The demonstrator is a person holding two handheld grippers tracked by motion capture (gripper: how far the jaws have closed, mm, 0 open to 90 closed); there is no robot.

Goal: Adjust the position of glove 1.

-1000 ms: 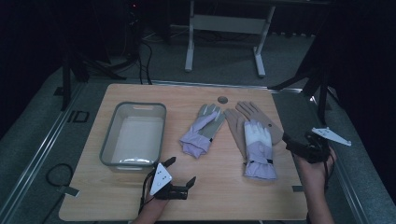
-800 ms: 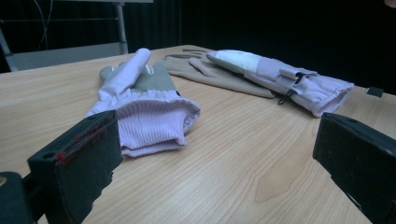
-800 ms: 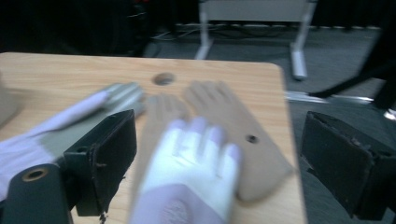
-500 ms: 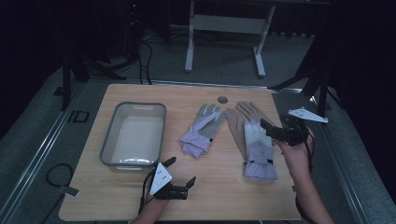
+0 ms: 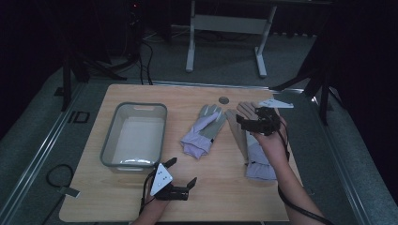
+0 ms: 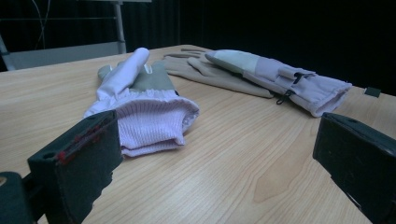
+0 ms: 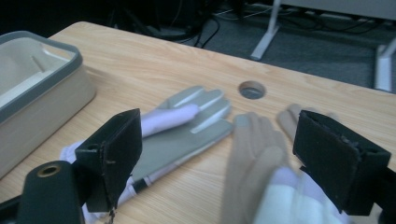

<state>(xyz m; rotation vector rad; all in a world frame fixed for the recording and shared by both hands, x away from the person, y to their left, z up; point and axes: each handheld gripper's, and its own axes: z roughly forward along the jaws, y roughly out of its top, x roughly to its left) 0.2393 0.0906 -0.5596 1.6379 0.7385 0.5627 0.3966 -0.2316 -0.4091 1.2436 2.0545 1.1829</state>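
Note:
Two gloves lie flat on the wooden table [image 5: 225,192]. The lilac-and-grey glove [image 5: 202,131] [image 6: 144,102] [image 7: 187,126] is in the middle. A tan-and-lilac glove [image 5: 256,159] [image 6: 280,79] [image 7: 254,154] lies to its right. My right gripper [image 5: 240,123] [image 7: 224,140] hovers over the tan glove's fingers. It is open, its jaws have just been closing a little, and the glove's fingers show below the gap, not pressed. My left gripper [image 5: 182,172] [image 6: 210,154] rests open near the front edge, pointing at the lilac glove's cuff, nothing between its jaws.
A grey-rimmed, empty plastic bin [image 5: 134,105] [image 7: 42,70] stands at the table's left. A round cable hole [image 5: 224,100] [image 7: 252,89] sits near the far edge. Beyond the table are a dark floor and a metal stand [image 5: 225,28].
My right gripper has moved from the table's right edge leftward and a little farther away, to above the tan glove's fingers. The left gripper and both gloves have stayed put.

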